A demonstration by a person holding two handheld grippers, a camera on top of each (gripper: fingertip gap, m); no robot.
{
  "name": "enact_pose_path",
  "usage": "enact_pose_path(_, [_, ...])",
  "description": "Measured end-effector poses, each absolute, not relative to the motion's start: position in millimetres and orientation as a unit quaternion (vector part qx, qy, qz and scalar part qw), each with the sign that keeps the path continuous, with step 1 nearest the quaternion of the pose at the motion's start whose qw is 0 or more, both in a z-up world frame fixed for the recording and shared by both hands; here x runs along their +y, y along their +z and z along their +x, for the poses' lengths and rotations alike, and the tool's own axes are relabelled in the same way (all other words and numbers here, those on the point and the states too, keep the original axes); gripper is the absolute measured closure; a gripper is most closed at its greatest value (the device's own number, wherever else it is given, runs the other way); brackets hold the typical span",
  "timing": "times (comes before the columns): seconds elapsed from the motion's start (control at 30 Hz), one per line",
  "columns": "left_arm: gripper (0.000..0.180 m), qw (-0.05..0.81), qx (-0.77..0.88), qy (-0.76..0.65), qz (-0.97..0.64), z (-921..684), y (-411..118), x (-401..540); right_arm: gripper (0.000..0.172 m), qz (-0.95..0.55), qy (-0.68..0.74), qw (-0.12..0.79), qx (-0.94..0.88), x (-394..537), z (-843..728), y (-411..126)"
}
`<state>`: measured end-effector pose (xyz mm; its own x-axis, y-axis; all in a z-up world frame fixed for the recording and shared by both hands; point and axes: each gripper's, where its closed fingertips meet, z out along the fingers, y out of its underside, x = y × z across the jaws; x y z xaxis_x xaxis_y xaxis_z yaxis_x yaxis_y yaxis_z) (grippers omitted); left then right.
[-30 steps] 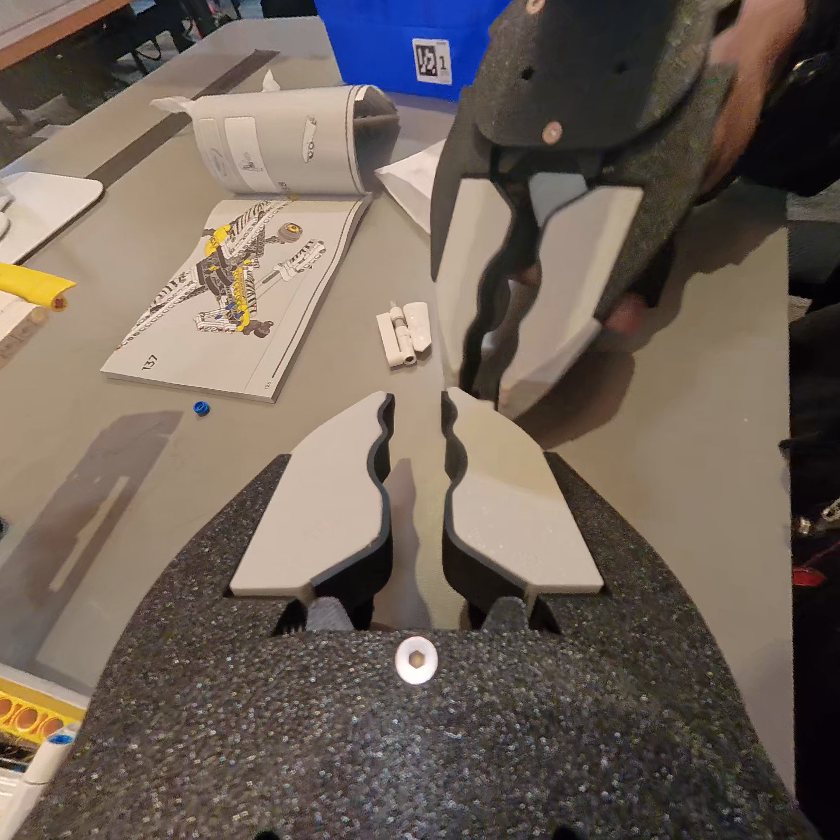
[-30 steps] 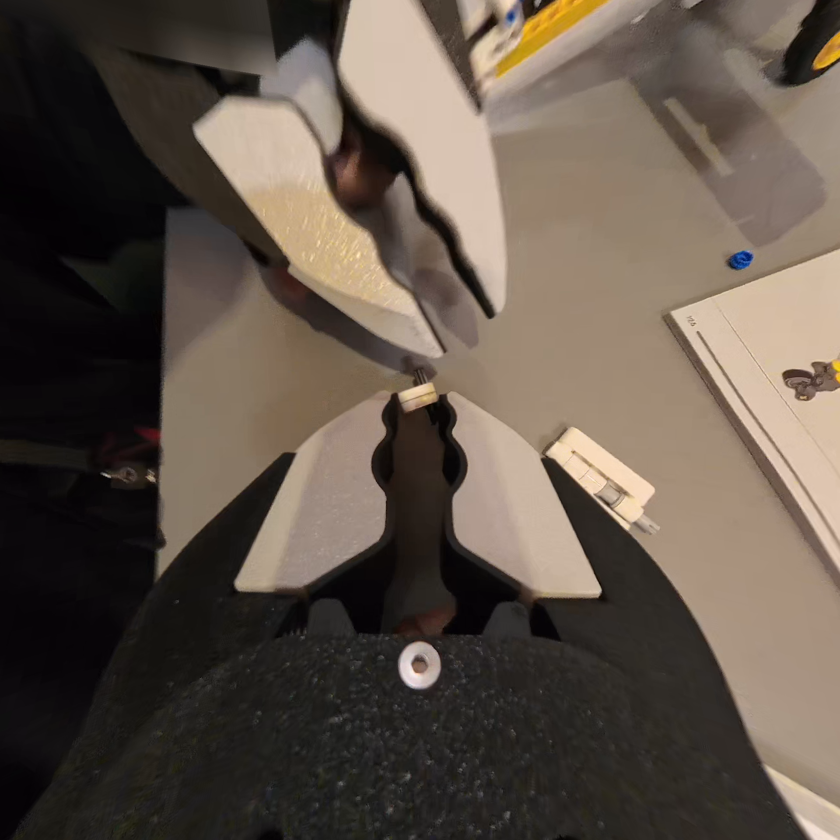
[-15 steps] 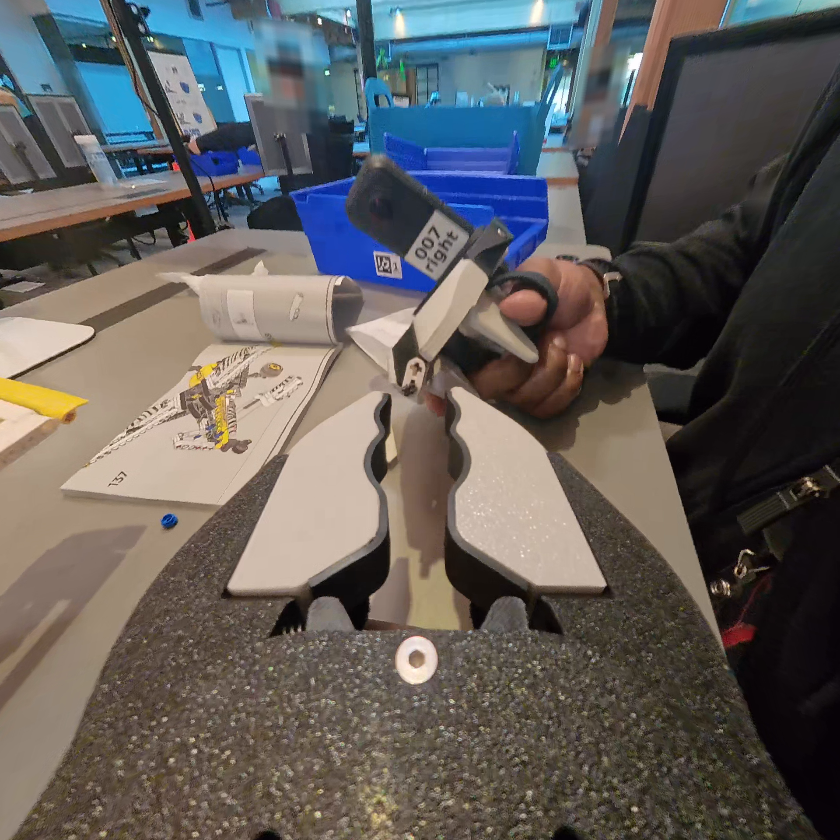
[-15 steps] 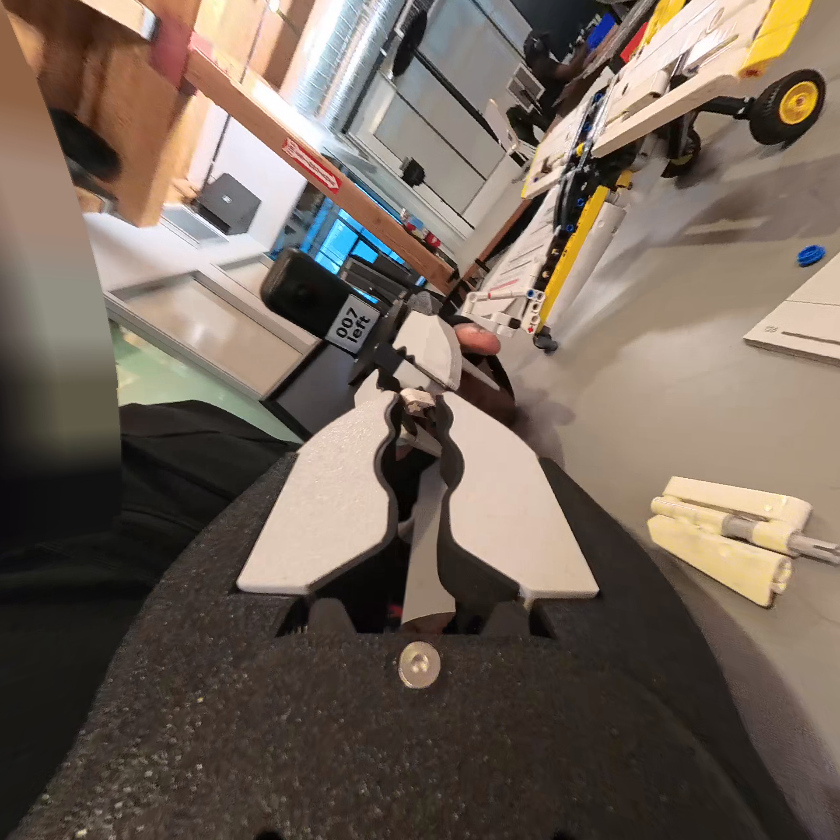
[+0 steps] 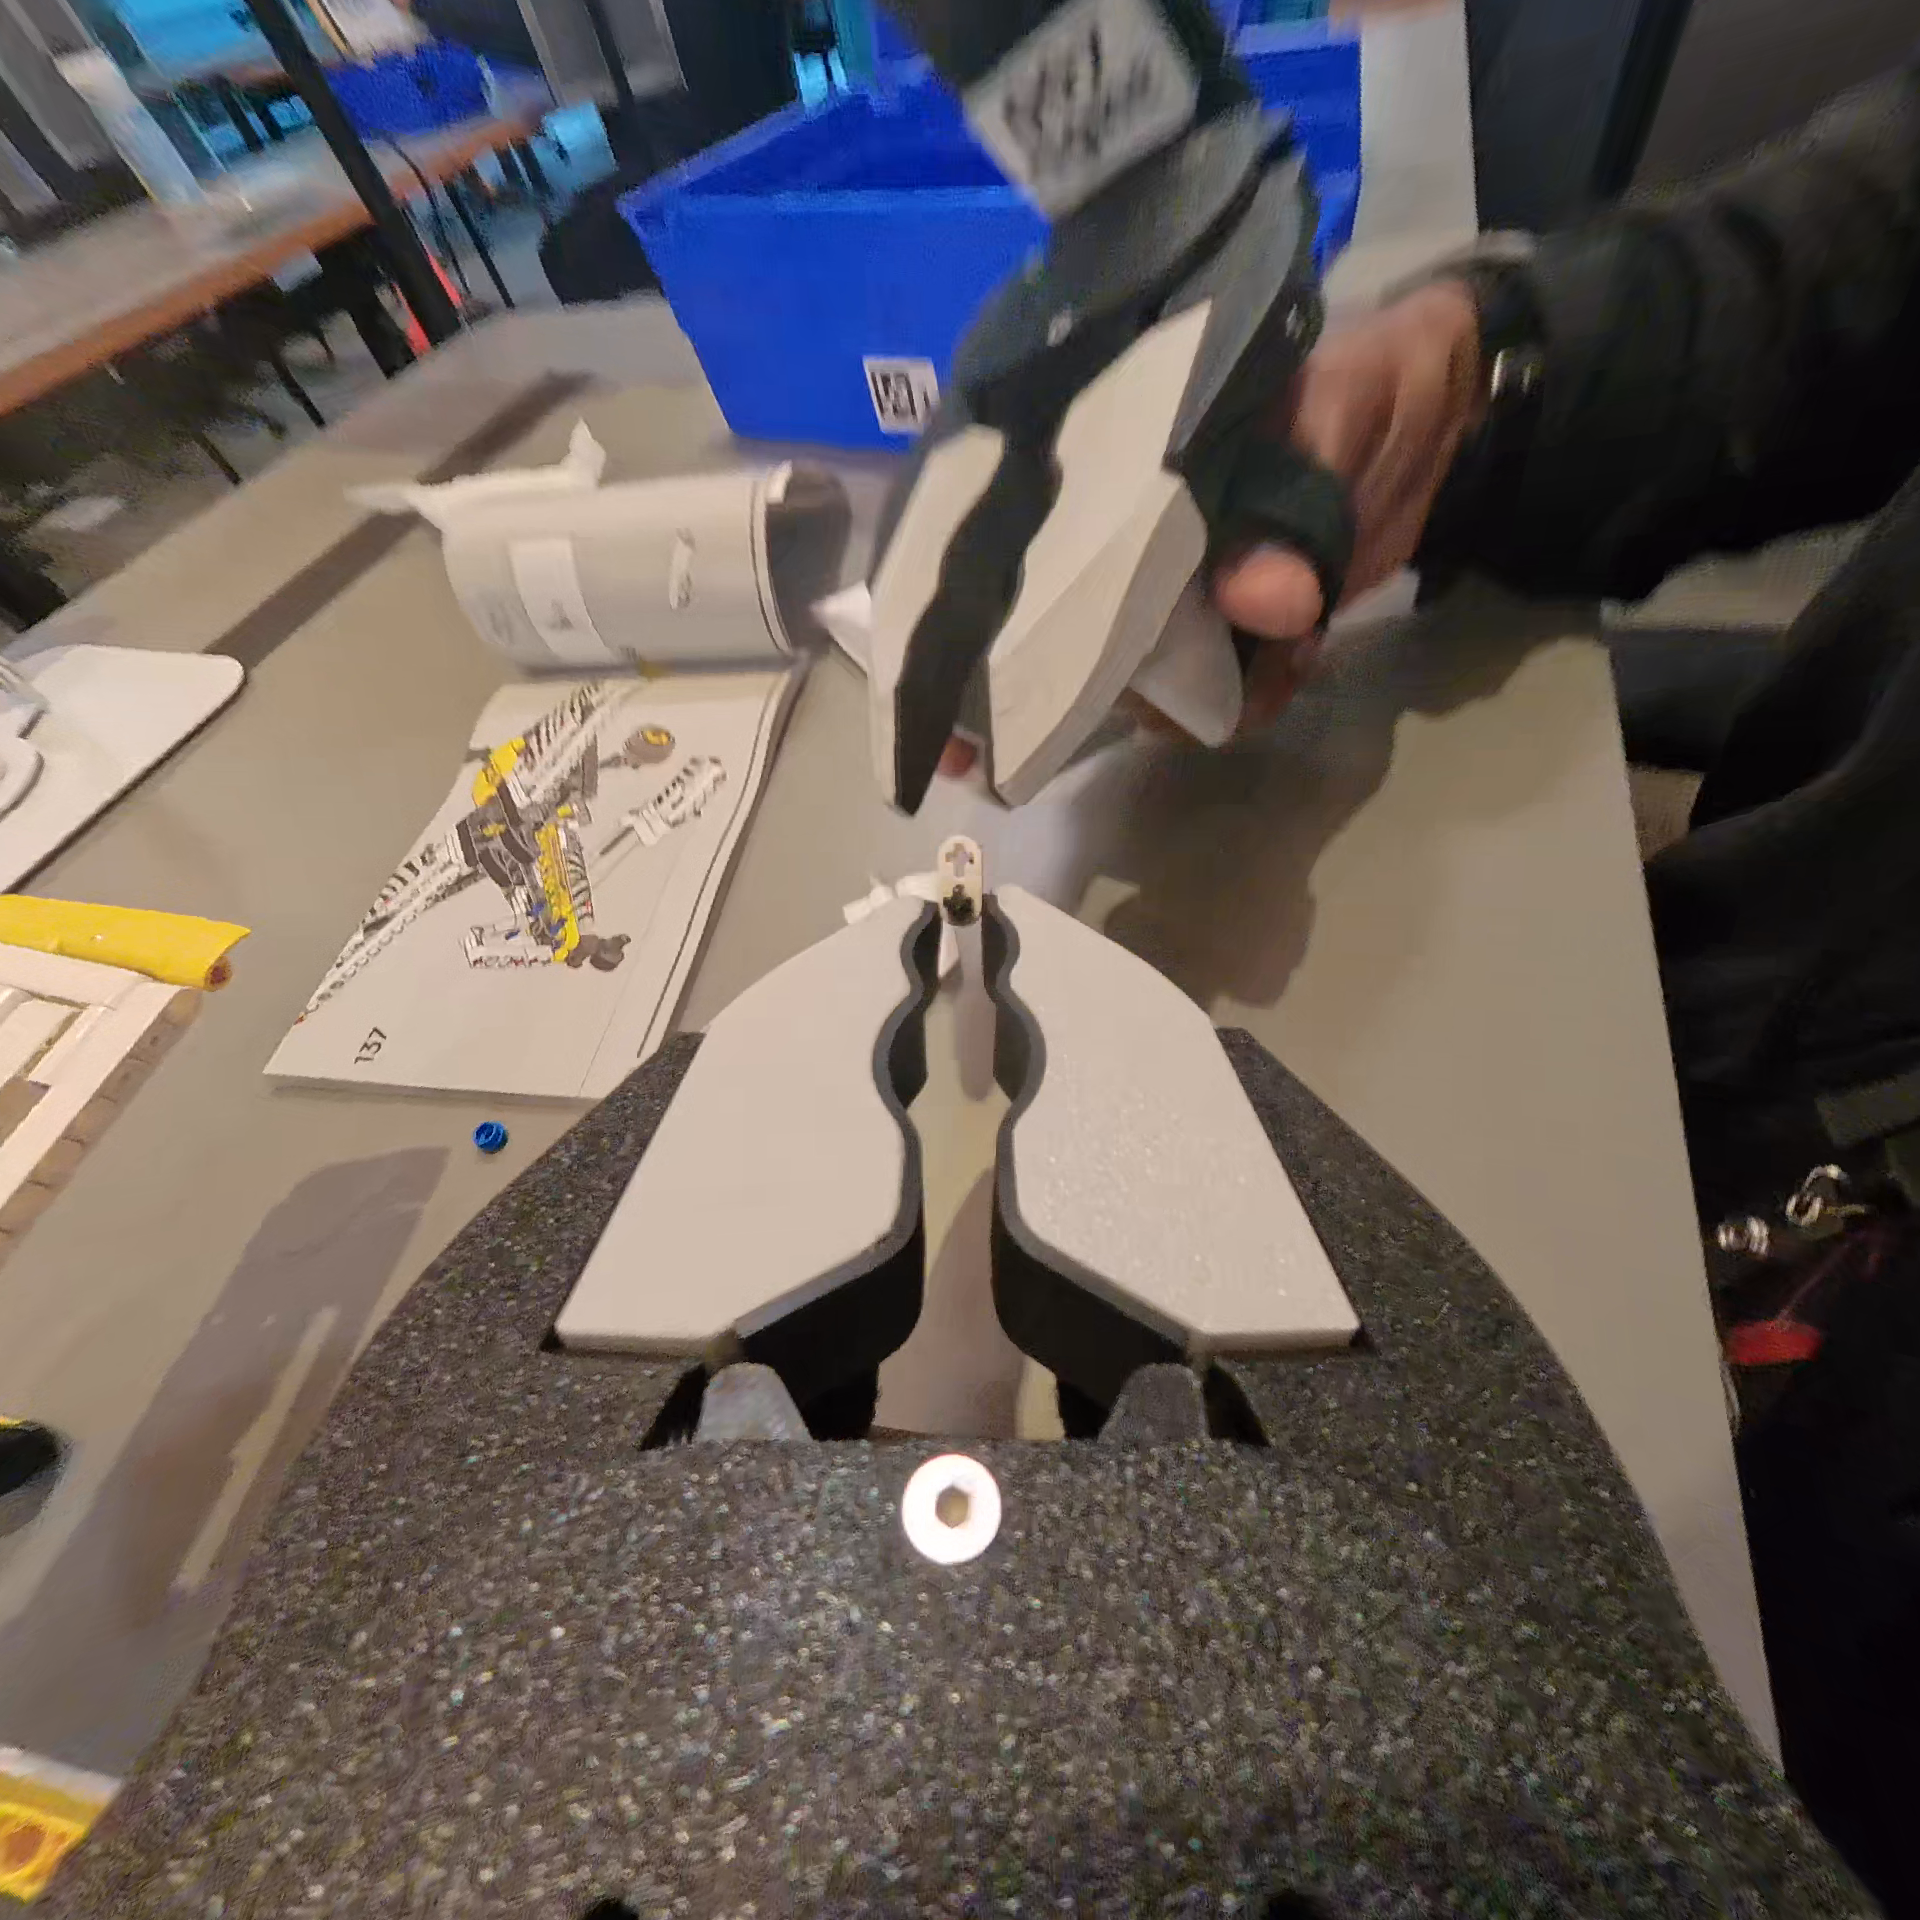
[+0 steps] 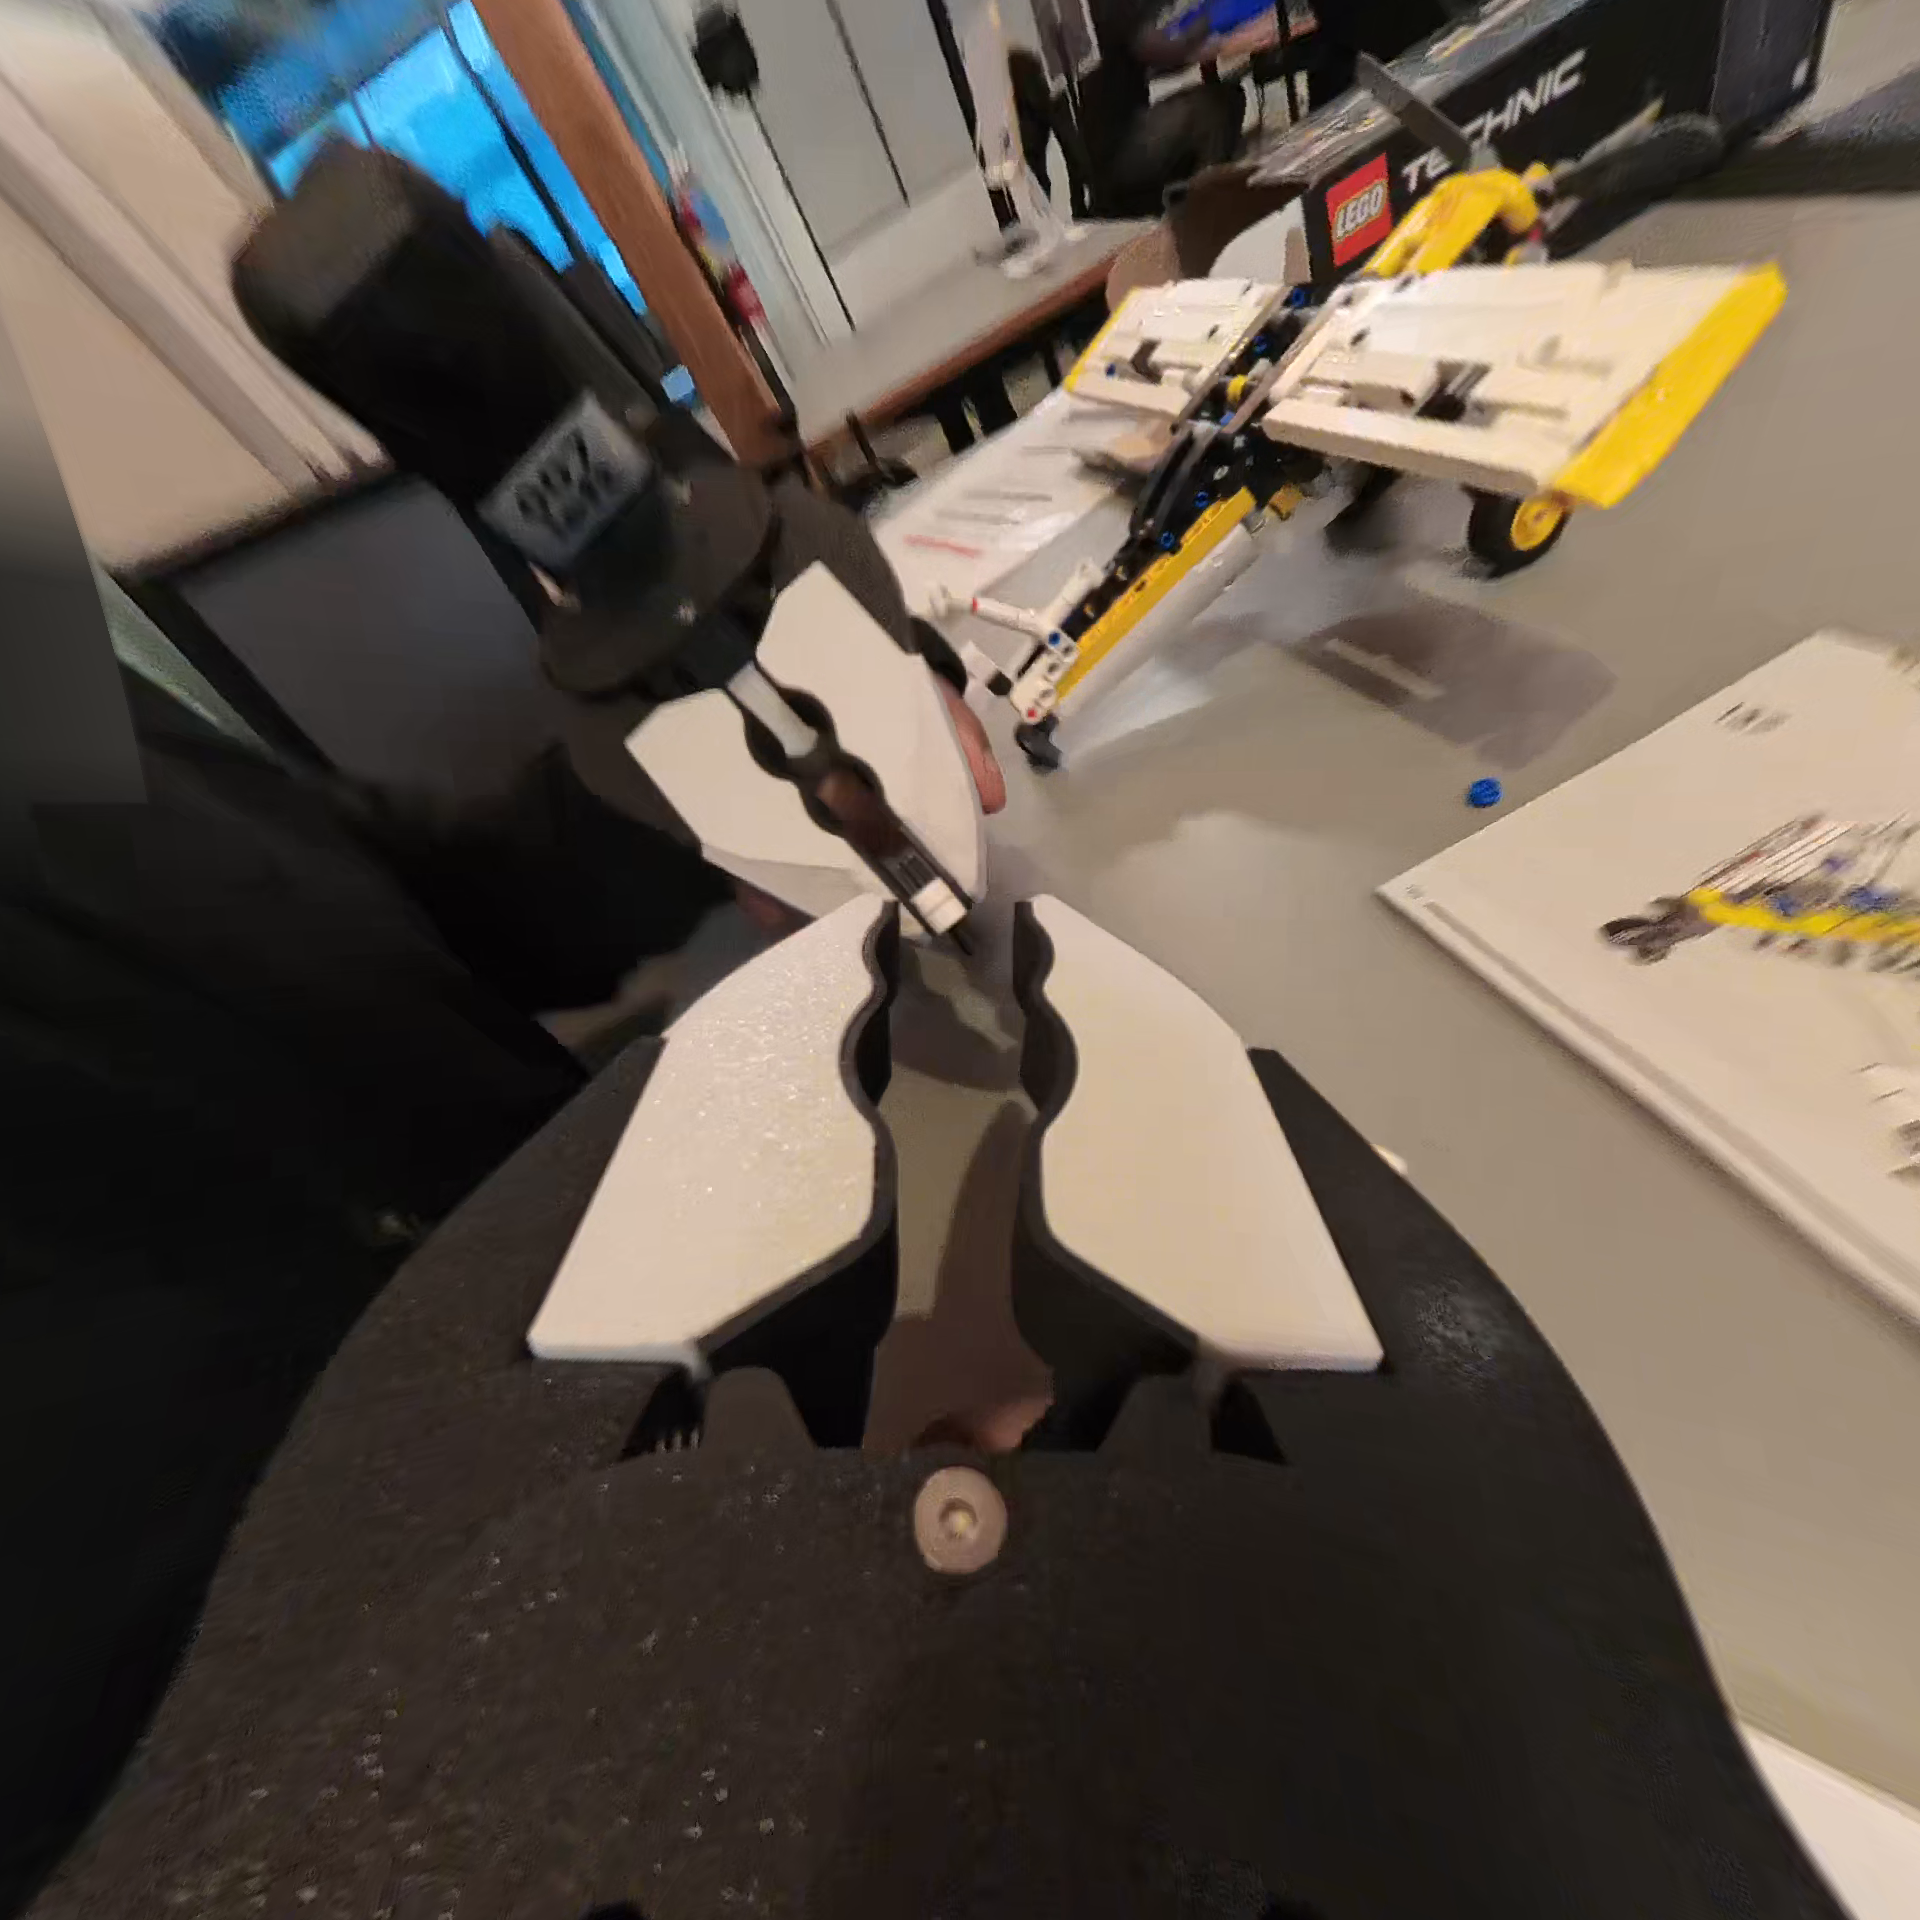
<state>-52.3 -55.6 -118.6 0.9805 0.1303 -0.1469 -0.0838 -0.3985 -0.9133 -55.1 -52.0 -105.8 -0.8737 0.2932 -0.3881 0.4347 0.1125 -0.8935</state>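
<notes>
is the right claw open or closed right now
Open. The right claw has a clear gap between its fingers, with grey table showing through. The small white piece sits in the left claw.

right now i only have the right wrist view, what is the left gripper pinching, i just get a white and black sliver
Observer: The left wrist view shows a small white connector with a cross-shaped hole at its top end, clamped upright in the left gripper.
Operator: anything beyond my right gripper
Observer: A blue bin stands beyond it.
Operator: and past the open booklet
Observer: A rolled booklet lies at its far edge.
</notes>
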Motion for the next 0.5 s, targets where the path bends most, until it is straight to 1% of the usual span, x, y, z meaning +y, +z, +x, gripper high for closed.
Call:
enact_pose_path(0.1, [0.172,0.497,0.007,0.092,-0.863,-51,-127,-54,0.151,0.180,-0.568,-0.006,0.803,-53,-52,-111])
enact_pose_path(0.23, [0.172,0.463,0.027,0.079,-0.883,-50,-131,-51,0.151,0.115,-0.510,-0.050,0.851,-55,-50,-124])
enact_pose_path(0.4, [0.173,0.425,0.051,0.064,-0.901,-48,-138,-49,0.154,0.083,-0.486,-0.056,0.868,-55,-48,-131])
enact_pose_path(0.5, [0.173,0.411,0.058,0.060,-0.908,-48,-140,-48,0.160,0.074,-0.478,-0.053,0.873,-53,-47,-134])
